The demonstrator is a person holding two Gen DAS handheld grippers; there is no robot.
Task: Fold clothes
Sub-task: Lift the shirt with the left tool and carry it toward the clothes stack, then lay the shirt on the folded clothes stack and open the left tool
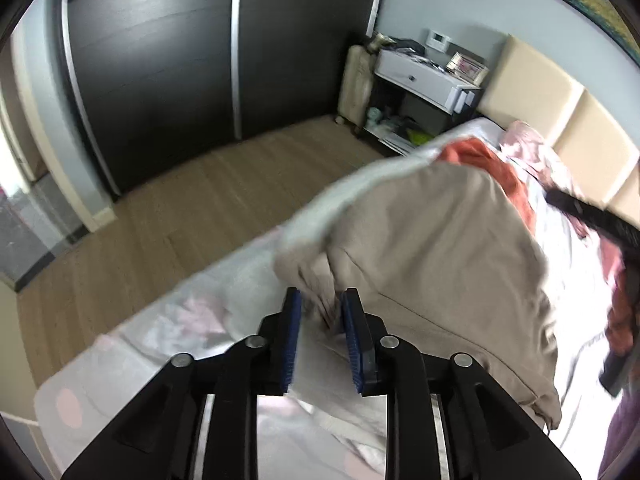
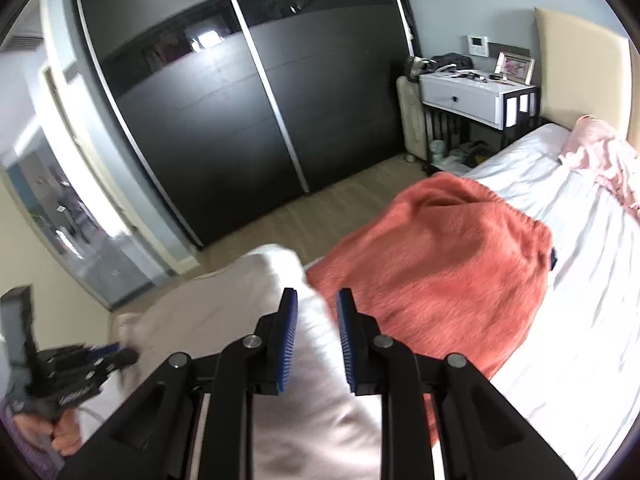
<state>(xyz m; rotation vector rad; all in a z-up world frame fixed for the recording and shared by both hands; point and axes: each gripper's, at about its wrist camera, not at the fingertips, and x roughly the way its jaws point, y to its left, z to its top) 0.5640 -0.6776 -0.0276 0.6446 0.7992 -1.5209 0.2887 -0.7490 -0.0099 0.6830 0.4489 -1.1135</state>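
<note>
A beige garment (image 1: pixel 432 248) is lifted above the white bed (image 1: pixel 160 332). My left gripper (image 1: pixel 320 304) has its blue pads closed on a bunched fold of the beige cloth. In the right wrist view the beige garment (image 2: pixel 280 320) passes between the pads of my right gripper (image 2: pixel 316 304), which grip its edge. The left gripper also shows in the right wrist view (image 2: pixel 108 354) at lower left, holding the cloth's other end. An orange fleece garment (image 2: pixel 448 256) lies on the bed behind it, and a pink garment (image 2: pixel 596 152) lies near the headboard.
Dark sliding wardrobe doors (image 2: pixel 224 128) stand across the wooden floor (image 1: pixel 180 200). A white nightstand (image 2: pixel 472 96) with clutter stands beside the cream headboard (image 1: pixel 560 108). A dark garment (image 1: pixel 600 220) lies at the right of the bed. A doorway (image 2: pixel 60 200) is at the left.
</note>
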